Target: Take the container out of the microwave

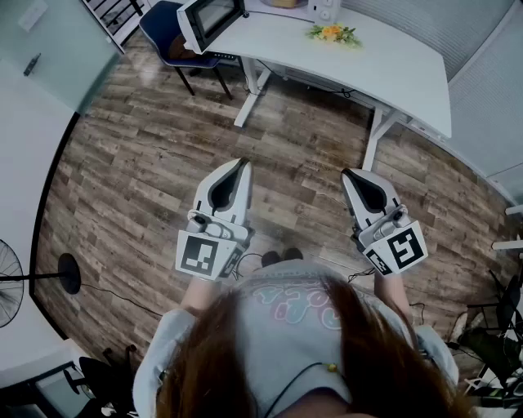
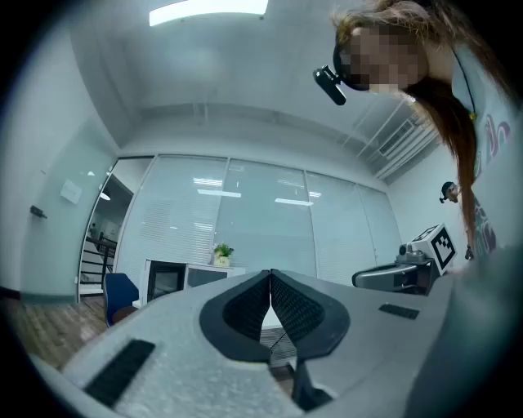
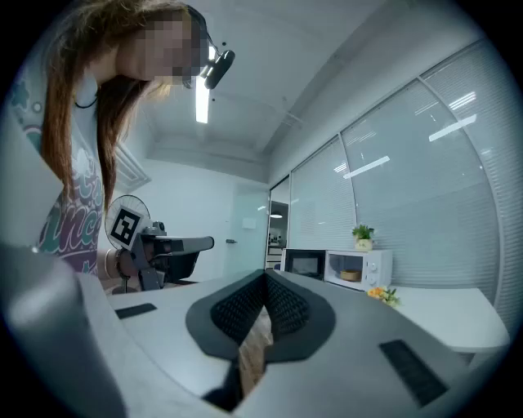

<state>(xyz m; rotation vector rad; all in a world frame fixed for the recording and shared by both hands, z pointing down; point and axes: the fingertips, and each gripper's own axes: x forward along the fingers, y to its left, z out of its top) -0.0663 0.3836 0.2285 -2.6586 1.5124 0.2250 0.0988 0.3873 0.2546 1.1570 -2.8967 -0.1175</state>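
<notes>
A white microwave (image 3: pixel 359 268) stands on the far end of a white desk (image 1: pixel 392 69) with its dark-windowed door (image 1: pixel 208 18) swung open. Inside it sits a tan bowl-like container (image 3: pixel 351 276). In the left gripper view the microwave (image 2: pixel 176 279) is small and distant, and its inside is not visible. Both grippers are held level over the wood floor, well short of the desk. My left gripper (image 1: pixel 243 163) is shut with nothing in it; its pads meet (image 2: pixel 270 277). My right gripper (image 1: pixel 346 173) is also shut and empty (image 3: pixel 265 277).
A small potted plant (image 3: pixel 363 236) tops the microwave, and orange flowers (image 1: pixel 331 33) lie on the desk. A blue chair (image 1: pixel 167 33) stands by the desk's left end. A floor fan (image 1: pixel 10 282) is at the left, and dark chair legs (image 1: pixel 498 326) at the right.
</notes>
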